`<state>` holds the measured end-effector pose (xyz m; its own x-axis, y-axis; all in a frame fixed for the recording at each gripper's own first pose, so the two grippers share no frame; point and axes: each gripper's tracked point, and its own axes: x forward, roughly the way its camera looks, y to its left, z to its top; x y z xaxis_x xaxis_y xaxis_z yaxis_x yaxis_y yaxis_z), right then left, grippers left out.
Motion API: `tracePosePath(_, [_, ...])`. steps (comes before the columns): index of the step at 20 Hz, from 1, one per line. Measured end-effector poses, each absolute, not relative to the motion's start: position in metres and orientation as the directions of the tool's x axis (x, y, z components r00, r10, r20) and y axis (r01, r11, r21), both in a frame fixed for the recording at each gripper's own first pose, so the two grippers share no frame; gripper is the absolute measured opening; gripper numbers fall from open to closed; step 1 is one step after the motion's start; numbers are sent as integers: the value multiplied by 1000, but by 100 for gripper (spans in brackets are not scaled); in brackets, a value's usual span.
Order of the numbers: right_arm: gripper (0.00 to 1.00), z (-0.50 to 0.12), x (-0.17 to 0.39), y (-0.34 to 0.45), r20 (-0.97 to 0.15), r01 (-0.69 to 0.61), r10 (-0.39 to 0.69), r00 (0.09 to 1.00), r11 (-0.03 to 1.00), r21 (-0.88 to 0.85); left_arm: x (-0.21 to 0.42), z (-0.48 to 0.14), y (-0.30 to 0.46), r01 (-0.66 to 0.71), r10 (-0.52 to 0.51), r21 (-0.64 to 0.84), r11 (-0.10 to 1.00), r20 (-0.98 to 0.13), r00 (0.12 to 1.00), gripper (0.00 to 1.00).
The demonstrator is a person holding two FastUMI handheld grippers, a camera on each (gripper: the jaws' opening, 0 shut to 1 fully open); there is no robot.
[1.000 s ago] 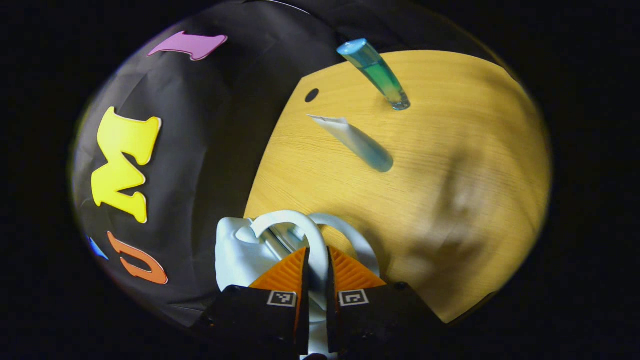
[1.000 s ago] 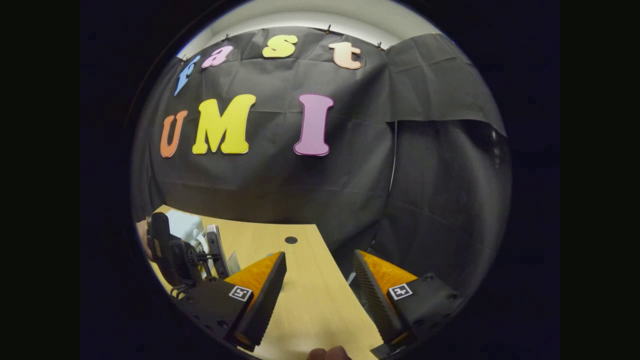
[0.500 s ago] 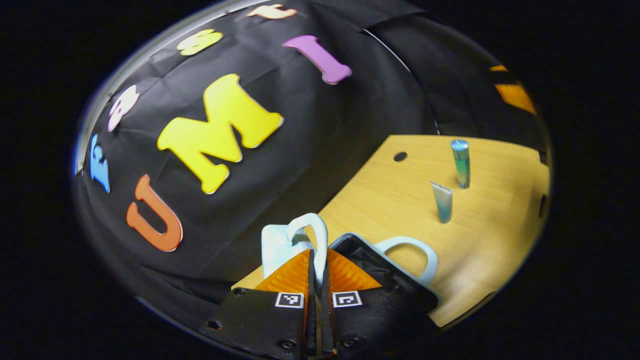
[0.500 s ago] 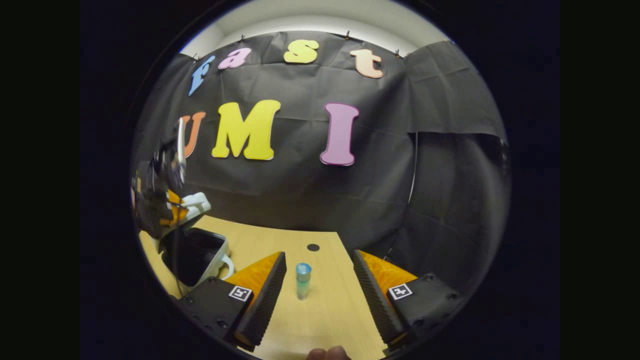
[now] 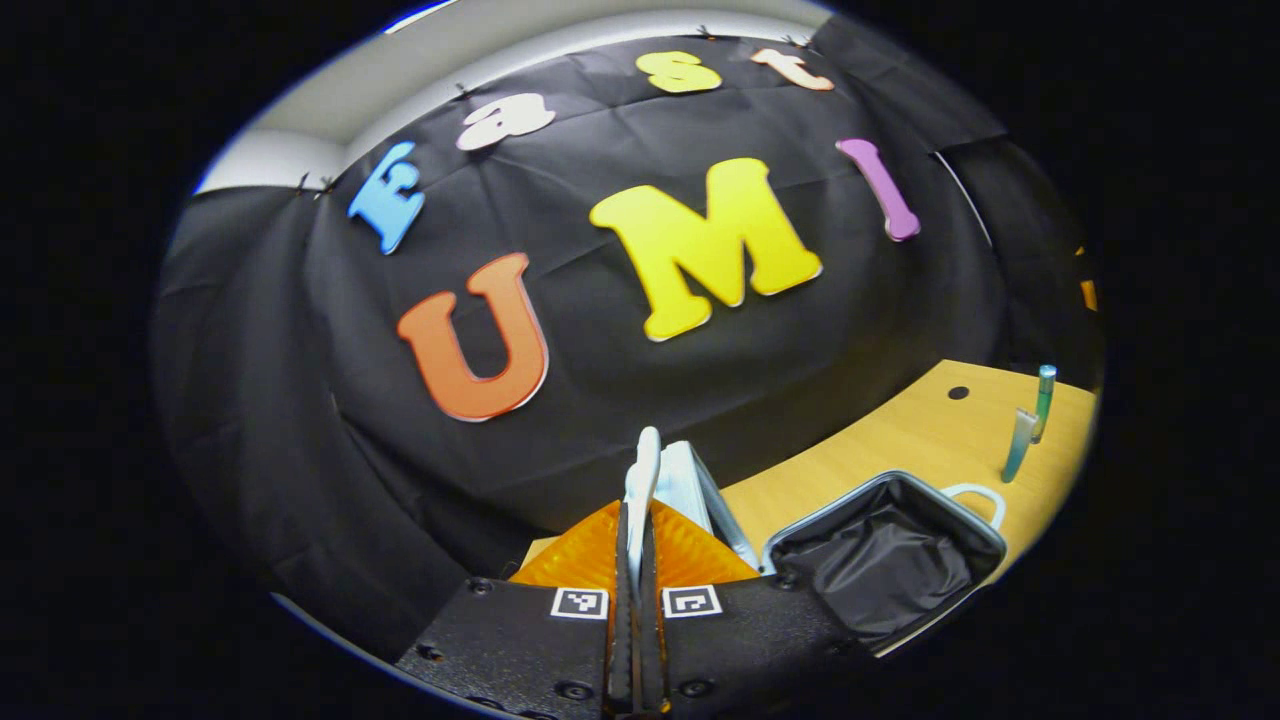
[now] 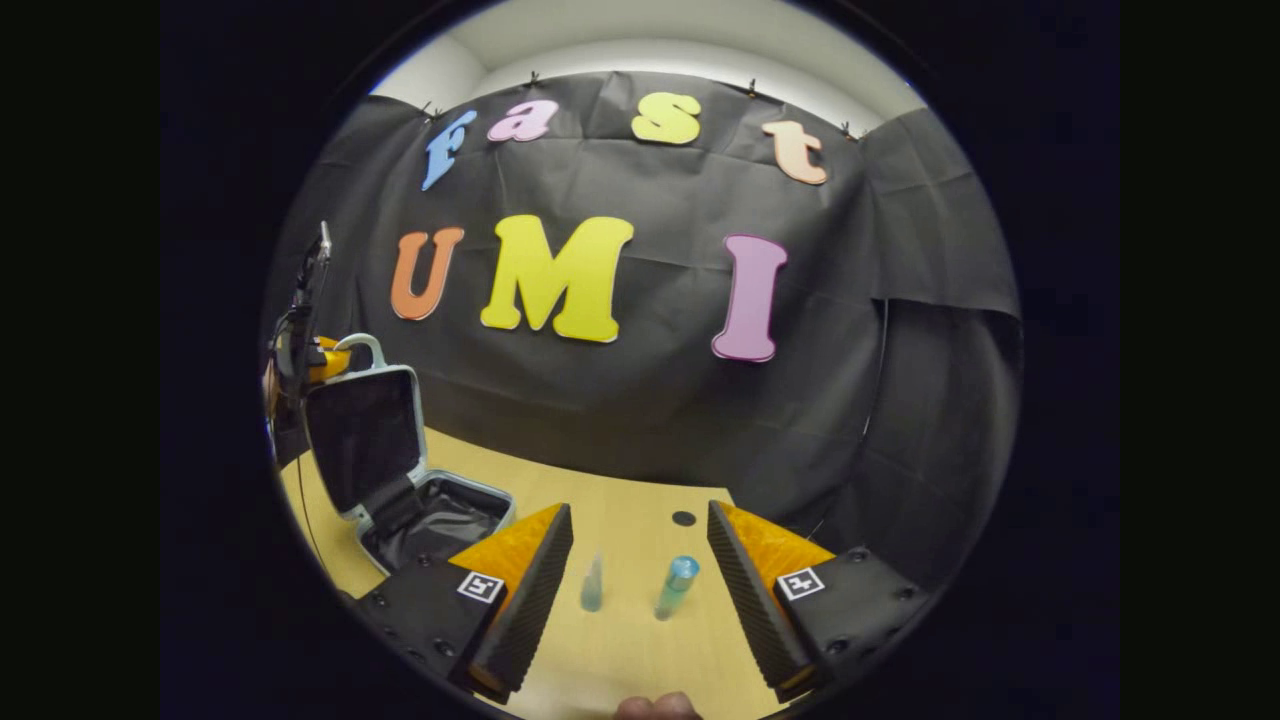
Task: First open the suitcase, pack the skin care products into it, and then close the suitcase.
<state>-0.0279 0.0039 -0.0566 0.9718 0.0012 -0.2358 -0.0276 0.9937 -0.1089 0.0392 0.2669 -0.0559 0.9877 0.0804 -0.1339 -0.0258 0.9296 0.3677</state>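
The wooden surface (image 6: 640,620) ran along the foot of the booth's black cloth wall, with a small dark hole (image 6: 684,518) near its far edge. On its left side in the right gripper view stood the suitcase (image 6: 400,470), open: the lid (image 6: 362,435) was raised nearly upright, and the black-lined base (image 5: 885,560) lay flat on the wood. The left gripper (image 5: 637,545) had its jaws pressed together, pinching the pale handle (image 5: 642,478) at the top of the lid; a second pale handle (image 5: 975,498) showed at the base's far rim. The right gripper (image 6: 630,580) hovered low over the surface with its jaws spread wide and nothing between them. Beyond those jaws, well apart from the suitcase, stood two skin care products close together: a blue-green bottle (image 6: 676,587) and a smaller pale tube (image 6: 592,585).
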Motion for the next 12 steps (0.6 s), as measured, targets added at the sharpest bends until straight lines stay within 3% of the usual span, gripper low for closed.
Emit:
tracePosePath(7, [81, -71, -24, 39, -294, -84, 28, 955, 980, -180, 55, -169, 394, -218, 237, 101, 971, -254, 938, 9])
tracePosePath(12, [80, -73, -24, 64, -311, -148, 73, 948, 963, -224, 56, -267, 412, -302, 232, -96, 948, -439, 868, 10])
